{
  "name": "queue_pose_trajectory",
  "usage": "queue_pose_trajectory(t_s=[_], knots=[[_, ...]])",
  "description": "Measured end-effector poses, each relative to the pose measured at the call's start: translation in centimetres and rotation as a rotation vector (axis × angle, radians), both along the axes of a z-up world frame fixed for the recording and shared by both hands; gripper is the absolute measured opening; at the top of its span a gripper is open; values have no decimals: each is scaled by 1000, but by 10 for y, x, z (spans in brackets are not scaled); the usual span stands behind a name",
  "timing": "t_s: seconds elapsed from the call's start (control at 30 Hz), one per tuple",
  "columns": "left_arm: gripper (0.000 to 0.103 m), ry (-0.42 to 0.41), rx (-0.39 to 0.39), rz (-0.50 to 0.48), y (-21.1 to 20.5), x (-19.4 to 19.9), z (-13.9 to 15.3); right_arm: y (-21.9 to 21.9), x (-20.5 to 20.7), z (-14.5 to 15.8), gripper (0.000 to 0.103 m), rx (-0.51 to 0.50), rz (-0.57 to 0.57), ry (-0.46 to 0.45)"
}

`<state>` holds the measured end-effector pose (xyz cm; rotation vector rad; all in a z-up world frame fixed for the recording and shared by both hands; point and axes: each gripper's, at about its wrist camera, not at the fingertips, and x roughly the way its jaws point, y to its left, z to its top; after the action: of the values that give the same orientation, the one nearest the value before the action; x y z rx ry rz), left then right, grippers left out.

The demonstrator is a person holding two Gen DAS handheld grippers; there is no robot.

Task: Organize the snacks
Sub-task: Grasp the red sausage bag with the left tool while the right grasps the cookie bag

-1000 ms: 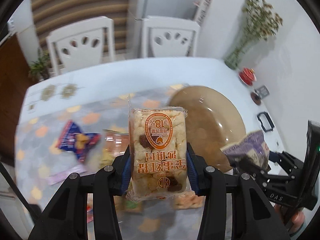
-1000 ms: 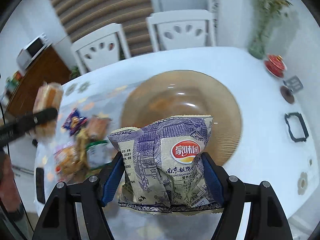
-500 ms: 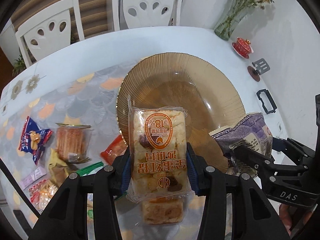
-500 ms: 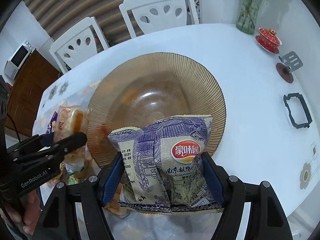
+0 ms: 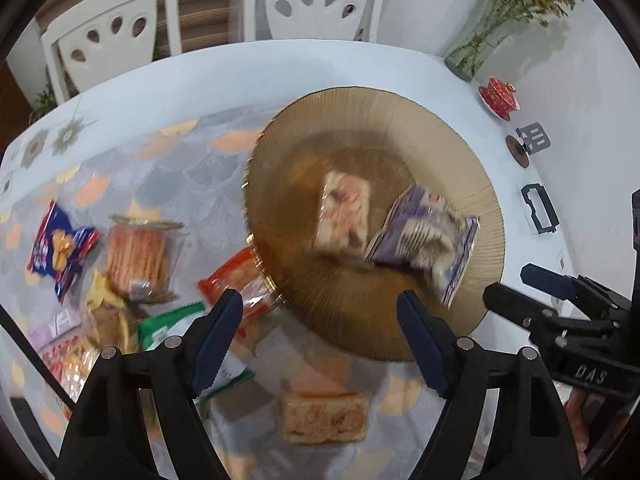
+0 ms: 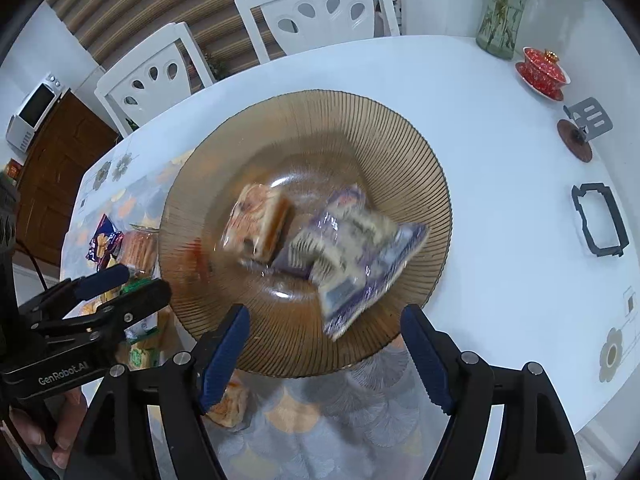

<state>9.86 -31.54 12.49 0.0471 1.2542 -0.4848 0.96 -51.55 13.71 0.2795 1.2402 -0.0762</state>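
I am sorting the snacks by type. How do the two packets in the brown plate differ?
The rice cake packet is clear, showing pale cake; the purple bag is printed and hides its contents. The rice cake packet is smaller and lies nearer the middle; the purple bag reaches toward the rim. Both are blurred, inside the brown plate.

Ribbed amber plate, purple-patterned packet

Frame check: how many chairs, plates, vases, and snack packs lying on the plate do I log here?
White chairs: 2
Brown plate: 1
Snack packs on that plate: 2, a rice cake pack and a purple bag
Glass vase: 1
Total: 6
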Motion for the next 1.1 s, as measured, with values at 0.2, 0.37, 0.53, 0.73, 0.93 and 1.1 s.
queue_pose_trajectory(t_s=[0.2, 0.37, 0.53, 0.73, 0.93, 1.1], knots=[[78, -13, 18, 83, 43, -19, 1, 15, -6, 4, 76, 1, 22, -13], [78, -22, 21, 180, 88, -30, 7, 36, -11, 7, 76, 12, 47, -22], [78, -48, 15, 293, 139, -35, 18, 69, -15, 10, 76, 19, 97, -27], [78, -85, 21, 425, 207, -39, 30, 114, -19, 12, 76, 22, 170, -36], [78, -83, 15, 509, 264, -54, 28, 158, -23, 5, 76, 57, 233, -36], [78, -36, -3, 490, 284, -62, 5, 189, -25, -4, 76, 61, 270, -25]])
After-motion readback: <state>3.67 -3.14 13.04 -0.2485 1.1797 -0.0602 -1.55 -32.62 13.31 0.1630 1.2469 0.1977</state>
